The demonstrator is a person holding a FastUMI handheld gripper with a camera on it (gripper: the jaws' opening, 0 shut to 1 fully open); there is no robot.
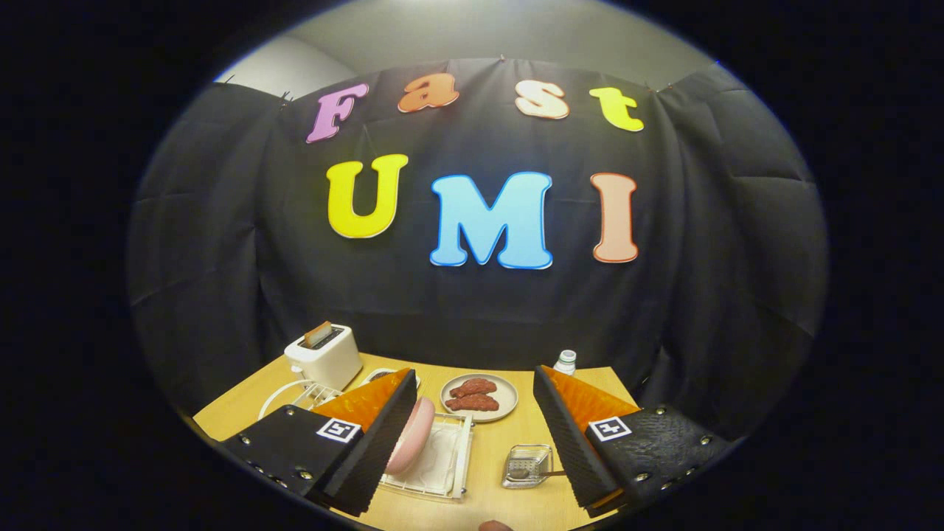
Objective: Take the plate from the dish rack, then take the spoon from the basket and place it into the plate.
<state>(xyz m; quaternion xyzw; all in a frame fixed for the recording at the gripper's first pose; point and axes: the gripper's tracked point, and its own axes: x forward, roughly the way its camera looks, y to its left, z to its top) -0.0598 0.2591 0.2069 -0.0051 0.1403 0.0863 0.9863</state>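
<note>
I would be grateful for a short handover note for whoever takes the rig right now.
Gripper: fingers open wide, holding nothing, raised above the wooden table.
Pink round plate: standing on edge in the white wire dish rack, just beside the left finger; not yet taken.
Spoon: lying in the small clear basket, between the fingers, nearer the right one.
Beyond them: a grey plate of red meat slices, a white toaster, a small bottle.
Done: nothing.
Left: lift the plate out, set it down, then move the spoon onto it.

Pink plate (410, 435) upright on edge in white dish rack (442, 472), spoon (532, 473) in clear basket (527, 466), mid-counter
</note>
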